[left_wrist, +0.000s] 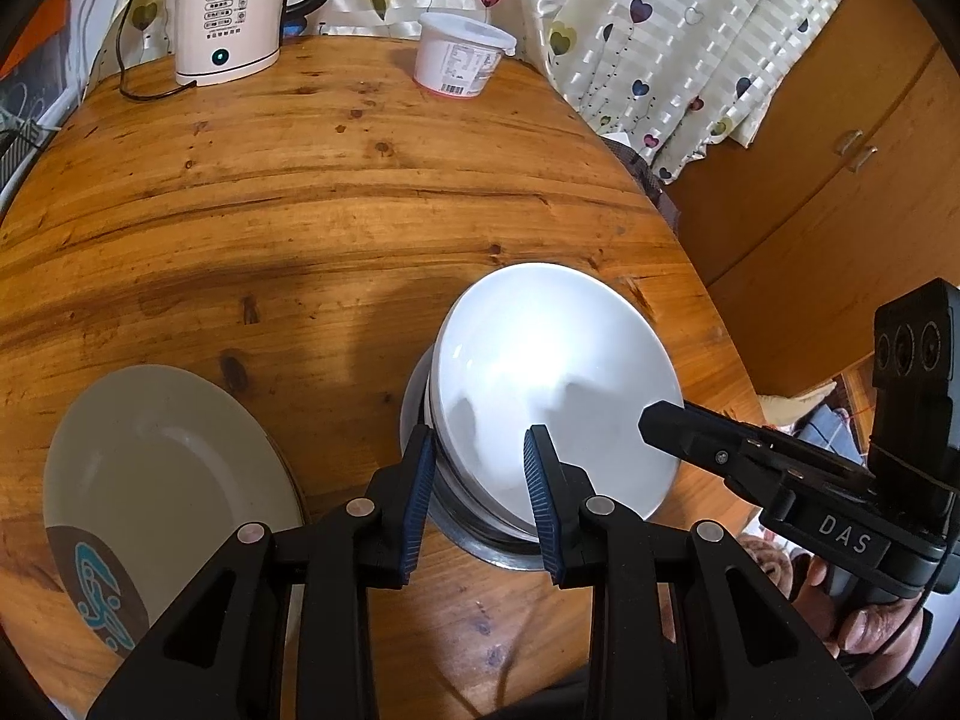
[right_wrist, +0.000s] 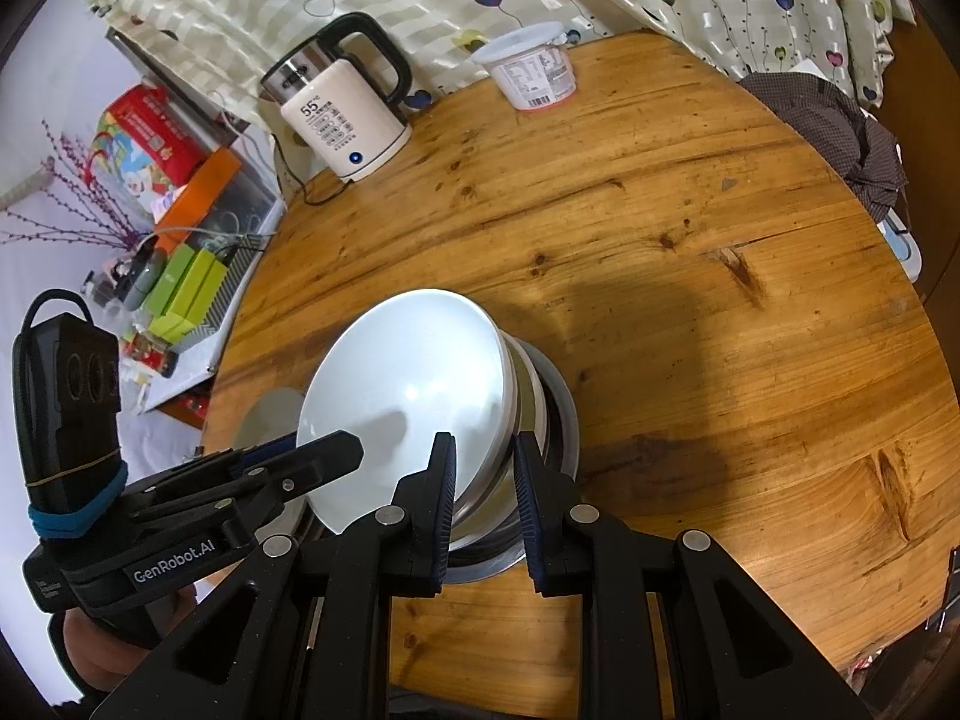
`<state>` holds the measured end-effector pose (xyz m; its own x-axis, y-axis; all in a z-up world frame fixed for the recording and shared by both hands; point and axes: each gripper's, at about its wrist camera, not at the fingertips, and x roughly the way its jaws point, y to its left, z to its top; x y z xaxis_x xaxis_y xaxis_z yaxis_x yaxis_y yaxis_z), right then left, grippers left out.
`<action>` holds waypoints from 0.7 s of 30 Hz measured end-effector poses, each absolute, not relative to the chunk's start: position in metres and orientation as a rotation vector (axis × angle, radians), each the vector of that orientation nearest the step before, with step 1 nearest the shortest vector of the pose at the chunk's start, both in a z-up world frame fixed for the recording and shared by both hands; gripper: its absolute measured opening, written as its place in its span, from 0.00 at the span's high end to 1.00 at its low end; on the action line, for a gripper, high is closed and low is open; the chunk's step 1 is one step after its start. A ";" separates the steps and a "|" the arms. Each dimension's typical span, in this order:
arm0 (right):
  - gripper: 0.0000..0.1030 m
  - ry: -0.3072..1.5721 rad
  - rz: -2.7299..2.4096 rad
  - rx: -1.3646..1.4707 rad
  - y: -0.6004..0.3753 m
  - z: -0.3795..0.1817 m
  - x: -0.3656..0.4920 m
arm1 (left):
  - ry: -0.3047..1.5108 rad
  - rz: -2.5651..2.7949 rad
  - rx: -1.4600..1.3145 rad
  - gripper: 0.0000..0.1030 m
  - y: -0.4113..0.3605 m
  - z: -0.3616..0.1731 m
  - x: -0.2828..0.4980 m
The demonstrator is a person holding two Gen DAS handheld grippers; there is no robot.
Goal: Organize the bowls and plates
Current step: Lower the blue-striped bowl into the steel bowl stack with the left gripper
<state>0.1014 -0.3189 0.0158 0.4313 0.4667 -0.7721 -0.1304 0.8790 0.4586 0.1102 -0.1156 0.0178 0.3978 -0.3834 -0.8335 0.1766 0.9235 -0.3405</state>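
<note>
The white bowl (left_wrist: 555, 387) sits tilted on top of a stack of steel bowls (right_wrist: 534, 396) near the front edge of the round wooden table (left_wrist: 312, 204), and both grippers meet at its rim. The left gripper (left_wrist: 480, 498) has its blue-padded jaws set apart astride the near rim, one inside and one outside; whether they press the rim cannot be told. The right gripper (right_wrist: 483, 501) stands the same way on the opposite side, jaws apart around the rim and the steel bowls below. A beige plate (left_wrist: 162, 468) with a brown-and-teal pattern lies just left of the stack. At the far edge stand an electric kettle (left_wrist: 231, 12) reading "55°C" and a lidded white plastic tub (left_wrist: 459, 54) with a printed label and barcode. A heart-patterned curtain (left_wrist: 660, 30) hangs behind. The right gripper's body reads "DAS", the left's "GenRobot.AI". A dark checked cloth (right_wrist: 840, 132) lies at the table's right edge.
</note>
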 end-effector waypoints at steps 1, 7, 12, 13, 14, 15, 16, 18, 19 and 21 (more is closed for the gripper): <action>0.81 1.066 0.382 0.356 -0.319 0.016 0.101 | 1.107 -0.356 -0.208 0.70 -0.116 0.018 0.110; 0.81 1.068 0.368 0.344 -0.319 0.015 0.100 | 1.101 -0.349 -0.186 0.70 -0.119 0.019 0.109; 0.81 1.065 0.368 0.335 -0.320 0.015 0.100 | 1.096 -0.349 -0.182 0.70 -0.119 0.019 0.109; 0.81 1.064 0.369 0.333 -0.320 0.015 0.100 | 1.095 -0.350 -0.185 0.70 -0.118 0.019 0.109; 0.81 1.063 0.370 0.331 -0.320 0.015 0.100 | 1.094 -0.351 -0.189 0.70 -0.118 0.019 0.109; 0.81 1.061 0.369 0.328 -0.321 0.015 0.101 | 1.093 -0.352 -0.194 0.70 -0.118 0.019 0.108; 0.81 1.059 0.370 0.326 -0.321 0.014 0.101 | 1.093 -0.354 -0.196 0.70 -0.118 0.019 0.108; 0.81 1.059 0.369 0.326 -0.321 0.015 0.101 | 1.090 -0.355 -0.200 0.70 -0.117 0.019 0.107; 0.81 1.057 0.367 0.322 -0.321 0.015 0.101 | 1.090 -0.354 -0.202 0.70 -0.117 0.018 0.108; 0.81 1.047 0.372 0.320 -0.321 0.016 0.100 | 1.089 -0.354 -0.207 0.70 -0.116 0.018 0.108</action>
